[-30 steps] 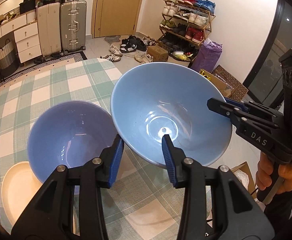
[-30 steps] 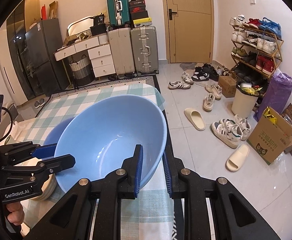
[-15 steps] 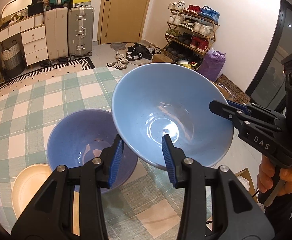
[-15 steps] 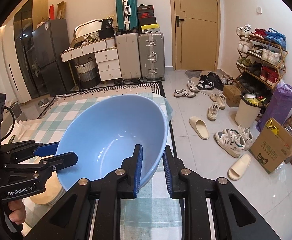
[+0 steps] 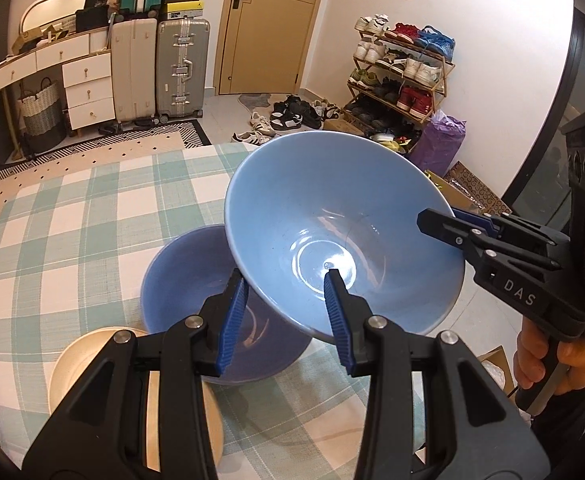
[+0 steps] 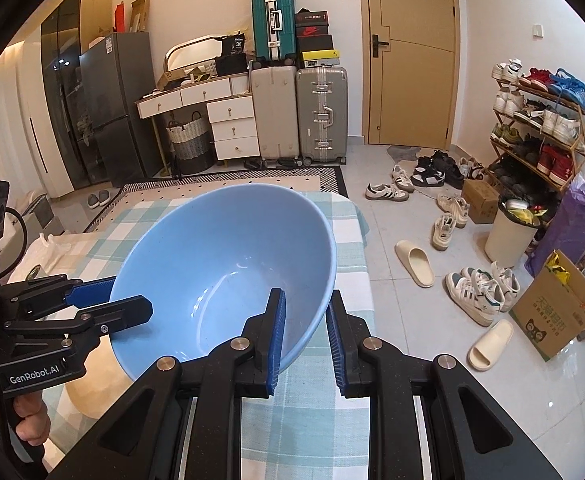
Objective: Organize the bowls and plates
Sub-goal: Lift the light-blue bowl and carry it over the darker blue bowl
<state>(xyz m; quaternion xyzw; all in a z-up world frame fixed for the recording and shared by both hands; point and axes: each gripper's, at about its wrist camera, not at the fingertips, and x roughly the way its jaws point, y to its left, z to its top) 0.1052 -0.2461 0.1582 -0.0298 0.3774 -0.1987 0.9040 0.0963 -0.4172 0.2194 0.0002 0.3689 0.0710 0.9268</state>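
Both claws [image 5: 286, 300] [image 6: 306, 328] pinch the light-blue bowl [image 5: 344, 240]; only the left view shows the darker bowl [image 5: 188, 280].

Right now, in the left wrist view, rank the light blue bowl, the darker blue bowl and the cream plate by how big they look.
1. light blue bowl, largest, though it is held up nearer the camera.
2. darker blue bowl, partly hidden behind it.
3. cream plate, mostly covered by the hand-held gripper, so its rank is unsure.

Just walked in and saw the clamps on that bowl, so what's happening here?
A person is tidying dishes. The left gripper and right gripper each clamp the rim of a large light blue bowl, holding it tilted in the air above a darker blue bowl on the checked tablecloth. A cream plate sits beside it.
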